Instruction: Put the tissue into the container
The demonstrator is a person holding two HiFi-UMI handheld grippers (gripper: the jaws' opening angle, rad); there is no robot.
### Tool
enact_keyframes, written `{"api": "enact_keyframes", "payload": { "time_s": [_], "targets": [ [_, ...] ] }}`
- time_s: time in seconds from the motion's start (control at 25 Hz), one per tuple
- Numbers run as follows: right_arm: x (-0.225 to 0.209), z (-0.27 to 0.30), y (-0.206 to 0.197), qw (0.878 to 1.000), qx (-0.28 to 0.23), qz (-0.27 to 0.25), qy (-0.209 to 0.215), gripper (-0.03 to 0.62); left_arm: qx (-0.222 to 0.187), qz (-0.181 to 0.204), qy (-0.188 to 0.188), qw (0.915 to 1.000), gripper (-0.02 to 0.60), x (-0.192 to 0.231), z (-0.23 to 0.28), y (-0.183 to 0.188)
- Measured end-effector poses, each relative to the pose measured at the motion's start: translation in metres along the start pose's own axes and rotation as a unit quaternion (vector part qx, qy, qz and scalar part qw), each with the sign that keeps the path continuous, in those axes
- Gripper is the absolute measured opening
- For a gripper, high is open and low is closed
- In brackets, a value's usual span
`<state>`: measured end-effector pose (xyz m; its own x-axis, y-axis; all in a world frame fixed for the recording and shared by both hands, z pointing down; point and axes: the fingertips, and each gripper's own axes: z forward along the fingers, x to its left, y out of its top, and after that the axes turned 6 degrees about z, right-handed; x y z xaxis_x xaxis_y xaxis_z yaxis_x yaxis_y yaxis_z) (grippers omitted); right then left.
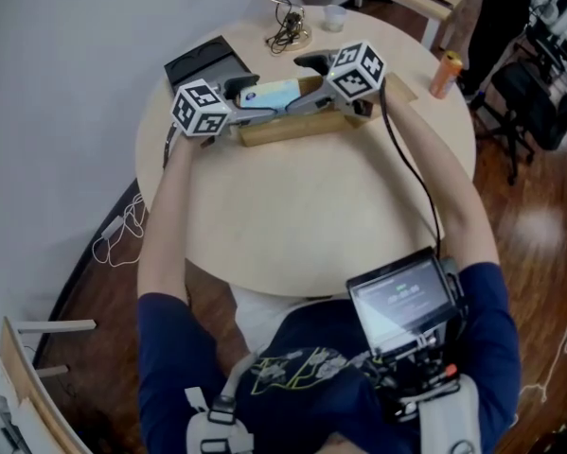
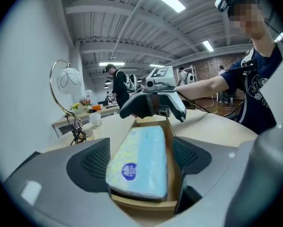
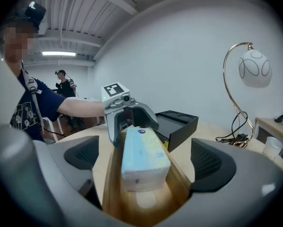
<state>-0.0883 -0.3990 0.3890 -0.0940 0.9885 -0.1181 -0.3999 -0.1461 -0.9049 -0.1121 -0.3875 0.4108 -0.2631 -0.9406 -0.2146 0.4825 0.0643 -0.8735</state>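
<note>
**Tissue pack in the wooden container**

We see the tissue pack [image 1: 270,94] lying lengthwise inside the container [image 1: 292,129] on the round surface [image 1: 292,216]. The left gripper [image 1: 248,94] and right gripper [image 1: 310,83] face each other at its two ends, with both sets of jaws spread apart astride its walls.

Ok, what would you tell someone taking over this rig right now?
Left gripper: jaws wide, astride one end of box and tissue; grip unclear.
Right gripper: open, astride the other end, gaps either side.
Tissue lies tilted in the box on the table, not yet flat.
Done: tissue is in. Left: probably press it level, then back both grippers off.
</note>
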Motion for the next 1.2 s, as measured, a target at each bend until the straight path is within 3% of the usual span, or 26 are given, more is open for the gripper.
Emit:
{"api": "enact_keyframes", "payload": {
  "time_s": [0.16, 0.28, 0.32, 0.36, 0.4, 0.44, 0.48, 0.6, 0.84, 1.0, 1.2],
  "targets": [
    [0.024, -0.017, 0.018, 0.999, -0.043, -0.008, 0.025, 0.583, -0.017, 0.013, 0.021, 0.9996, 0.396, 0.000, -0.024, 0.010],
    [0.074, -0.038, 0.037, 0.990, -0.119, -0.003, 0.076, 0.578, -0.083, 0.020, 0.020, 0.9961, 0.394, -0.034, -0.057, 0.042],
    [0.092, -0.046, 0.040, 0.985, -0.148, 0.001, 0.086, 0.569, -0.109, 0.017, 0.022, 0.9936, 0.370, -0.050, -0.069, 0.051],
    [0.107, -0.053, 0.040, 0.981, -0.172, 0.001, 0.087, 0.525, -0.132, 0.012, 0.028, 0.9907, 0.301, -0.064, -0.080, 0.057],
    [0.119, -0.059, 0.034, 0.979, -0.188, -0.006, 0.077, 0.389, -0.153, 0.004, 0.037, 0.9875, 0.147, -0.078, -0.088, 0.061],
    [0.130, -0.061, 0.023, 0.979, -0.194, -0.016, 0.061, 0.160, -0.173, -0.006, 0.043, 0.9840, 0.025, -0.092, -0.093, 0.062],
    [0.141, -0.061, 0.010, 0.980, -0.192, -0.019, 0.051, 0.001, -0.191, -0.020, 0.044, 0.9803, 0.004, -0.106, -0.096, 0.062],
    [0.169, -0.052, -0.027, 0.982, -0.179, 0.012, 0.064, 0.000, -0.225, -0.065, 0.029, 0.9718, 0.003, -0.144, -0.089, 0.057],
    [0.183, -0.039, -0.074, 0.980, -0.179, 0.070, 0.060, 0.000, -0.199, -0.108, 0.007, 0.9740, 0.003, -0.192, -0.046, 0.021],
    [0.200, -0.028, -0.090, 0.989, -0.136, 0.024, 0.046, 0.000, -0.157, -0.093, -0.011, 0.9830, 0.003, -0.213, -0.035, 0.006],
    [0.206, -0.027, -0.094, 0.991, -0.126, 0.007, 0.048, 0.000, -0.157, -0.087, -0.012, 0.9837, 0.003, -0.216, -0.038, 0.009]
  ]
}}
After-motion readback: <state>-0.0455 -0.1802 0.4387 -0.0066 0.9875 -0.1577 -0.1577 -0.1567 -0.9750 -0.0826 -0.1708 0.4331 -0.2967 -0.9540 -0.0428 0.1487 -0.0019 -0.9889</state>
